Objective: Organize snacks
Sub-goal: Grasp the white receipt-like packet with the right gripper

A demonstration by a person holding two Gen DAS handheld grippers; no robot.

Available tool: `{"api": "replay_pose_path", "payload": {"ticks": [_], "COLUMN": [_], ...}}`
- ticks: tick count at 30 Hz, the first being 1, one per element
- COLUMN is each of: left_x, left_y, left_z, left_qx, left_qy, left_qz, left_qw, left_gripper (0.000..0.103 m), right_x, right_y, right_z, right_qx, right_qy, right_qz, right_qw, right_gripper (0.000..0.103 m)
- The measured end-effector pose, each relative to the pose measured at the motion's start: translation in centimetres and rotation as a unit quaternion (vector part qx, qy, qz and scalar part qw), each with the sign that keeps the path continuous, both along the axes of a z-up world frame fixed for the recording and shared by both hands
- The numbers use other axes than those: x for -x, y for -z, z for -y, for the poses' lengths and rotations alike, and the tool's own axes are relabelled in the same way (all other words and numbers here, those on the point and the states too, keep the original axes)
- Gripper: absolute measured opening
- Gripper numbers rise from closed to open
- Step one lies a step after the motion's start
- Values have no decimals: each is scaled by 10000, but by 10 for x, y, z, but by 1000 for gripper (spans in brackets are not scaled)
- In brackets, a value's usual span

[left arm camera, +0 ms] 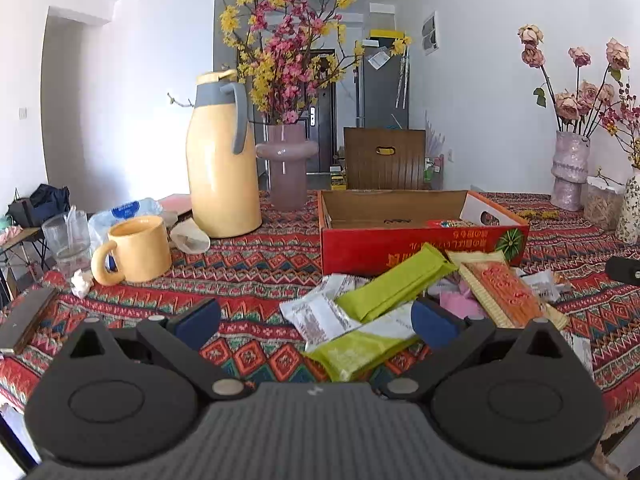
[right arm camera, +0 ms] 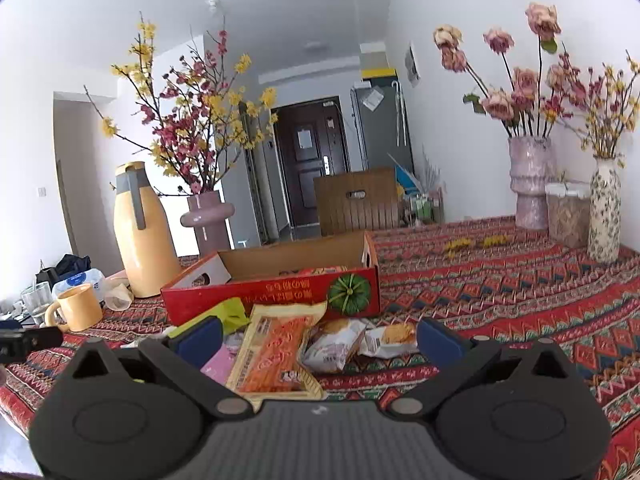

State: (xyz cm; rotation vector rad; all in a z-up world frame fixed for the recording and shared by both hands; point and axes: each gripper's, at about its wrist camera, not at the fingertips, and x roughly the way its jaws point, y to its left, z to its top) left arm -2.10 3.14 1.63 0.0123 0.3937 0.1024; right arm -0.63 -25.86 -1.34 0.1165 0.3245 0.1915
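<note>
Mostly bare red box (right arm camera: 276,294), one orange packet (right arm camera: 320,270) inside, snacks (right arm camera: 276,356) beside it.

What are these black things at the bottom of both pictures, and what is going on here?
They are two hand-held grippers, each with two blue-padded fingers and a camera looking out along them. One picture comes from the left gripper, the other from the right gripper. Both are open and hold nothing. On the patterned tablecloth lies a heap of snacks: green packets, an orange packet and small pastry bags. Behind them stands a red box, open on top, with at least one packet inside. A yellow jug, a mug and flower vases stand around.
</note>
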Motion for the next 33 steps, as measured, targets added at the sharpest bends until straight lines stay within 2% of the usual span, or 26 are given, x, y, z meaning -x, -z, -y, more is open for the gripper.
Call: {"api": "replay_pose_path", "payload": {"ticks": [5, 9, 14, 18, 21, 24, 25, 26, 33], "left_x": [3, 7, 7, 6, 6, 6, 5, 5, 3], "left_y": [10, 17, 23, 24, 24, 25, 26, 26, 28], "left_z": [-7, -13, -16, -17, -17, -16, -15, -15, -15], "left_qx": [113, 147, 168, 192, 204, 205, 205, 204, 210], "left_qy": [-34, -49, -85, -114, -103, -88, -84, -78, -45], "left_qz": [-147, -249, -331, -364, -373, -389, -397, -404, -447], "left_qw": [9998, 9996, 9993, 9991, 9990, 9990, 9990, 9989, 9988], "left_gripper": [103, 103, 103, 103, 103, 103, 103, 103, 103], "right_x": [-8, -10, -20, -24, -24, -24, -24, -23, -22], "right_y": [10, 27, 50, 60, 64, 67, 67, 67, 66], "right_z": [-9, -17, -18, -22, -22, -18, -16, -16, -18], "right_qx": [208, 379, 309, 266, 353, 358, 372, 389, 503], "right_qy": [53, 119, 246, 305, 329, 324, 315, 289, 205], "right_qz": [-296, -701, -1171, -1261, -1323, -1378, -1375, -1369, -1283], "right_qw": [9993, 9967, 9923, 9912, 9900, 9893, 9893, 9894, 9903], "right_gripper": [103, 103, 103, 103, 91, 73, 61, 53, 44]}}
